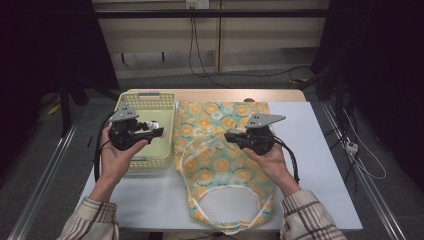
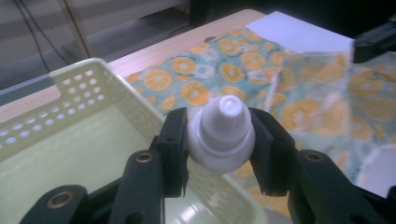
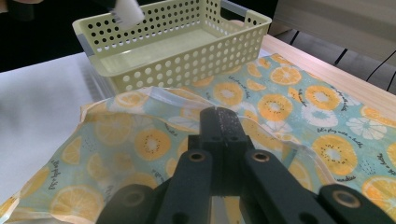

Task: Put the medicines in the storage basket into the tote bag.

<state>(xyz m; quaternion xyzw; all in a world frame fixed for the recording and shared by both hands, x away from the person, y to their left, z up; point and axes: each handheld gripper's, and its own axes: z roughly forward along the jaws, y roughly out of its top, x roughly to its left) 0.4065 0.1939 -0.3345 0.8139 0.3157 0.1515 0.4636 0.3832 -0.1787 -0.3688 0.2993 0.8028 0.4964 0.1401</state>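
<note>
A white sheet covers most of a wooden table (image 1: 215, 94), with dark curtains at both sides and cables hanging down the pale wall behind. On the sheet lie a pale green perforated basket (image 1: 162, 107) and, just beside it, a fabric bag (image 1: 210, 125) printed with orange slices.

The left gripper (image 2: 219, 140) is clamped on a small white bottle (image 2: 219, 137), its two black jaws pressing the bottle's round body from either side. The bottle's long axis runs straight out along the jaws, and its ribbed, tapering cap points away from the gripper. In the high view the bottle (image 1: 151, 126) lies about level above the basket, cap toward the bag. Beneath the jaws is the basket's near wall; beyond the cap spreads the bag.

The right gripper (image 3: 219, 114) has its jaws pressed together. Their tips sit at the lifted edge of the bag's opening, where a fold of the cloth rises; whether cloth is pinched between them cannot be told. Ahead of these jaws stands the basket.
</note>
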